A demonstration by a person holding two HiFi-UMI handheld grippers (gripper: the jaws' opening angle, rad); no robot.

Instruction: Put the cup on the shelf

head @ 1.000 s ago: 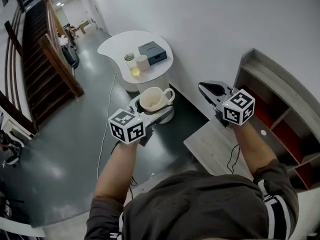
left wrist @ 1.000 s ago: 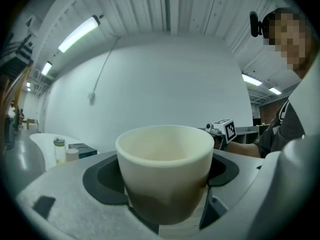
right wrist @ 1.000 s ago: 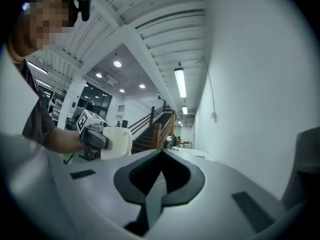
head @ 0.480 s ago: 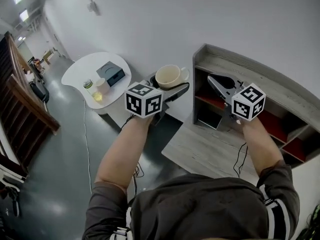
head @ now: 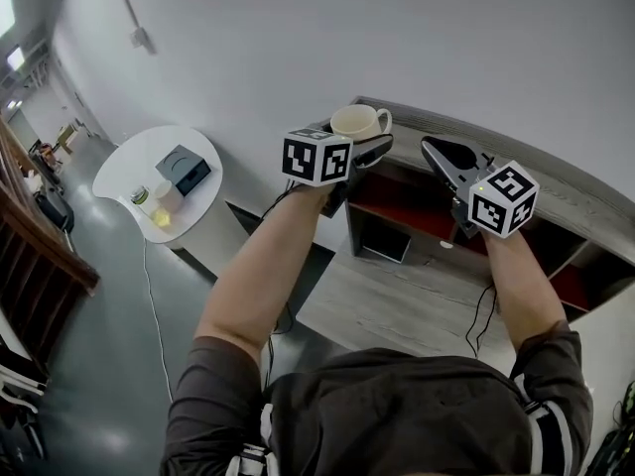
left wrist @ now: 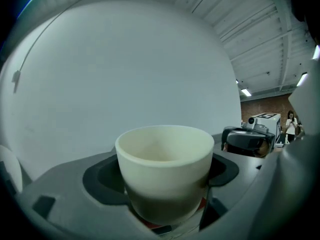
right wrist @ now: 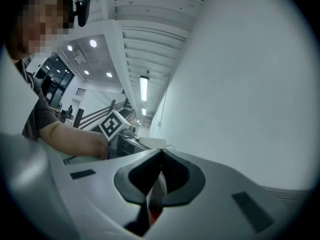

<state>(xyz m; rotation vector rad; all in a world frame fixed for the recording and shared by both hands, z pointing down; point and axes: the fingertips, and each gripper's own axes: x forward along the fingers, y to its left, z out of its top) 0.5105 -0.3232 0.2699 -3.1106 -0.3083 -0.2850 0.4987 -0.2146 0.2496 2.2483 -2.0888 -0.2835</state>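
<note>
A cream cup point(head: 358, 123) with a handle stands upright between the jaws of my left gripper point(head: 363, 145), which is shut on it. The cup point(left wrist: 165, 171) fills the middle of the left gripper view, its rim up, with the white wall behind it. It is held at the left end of the grey wooden shelf's top board point(head: 556, 172), at about the board's height. My right gripper point(head: 443, 153) is shut with nothing in it, raised in front of the shelf's upper edge, right of the cup. In the right gripper view the jaws point(right wrist: 159, 156) meet at their tips.
The shelf has red-backed compartments point(head: 407, 198) and a lower grey board point(head: 397, 300) below my arms. A round white table point(head: 159, 181) with a dark box, a jar and a small cup stands far left on the dark floor. White wall behind the shelf.
Both grippers have risen and swung toward the shelf. The cup went from above the floor near the round table up to the shelf's top left end. The right gripper stayed shut.
</note>
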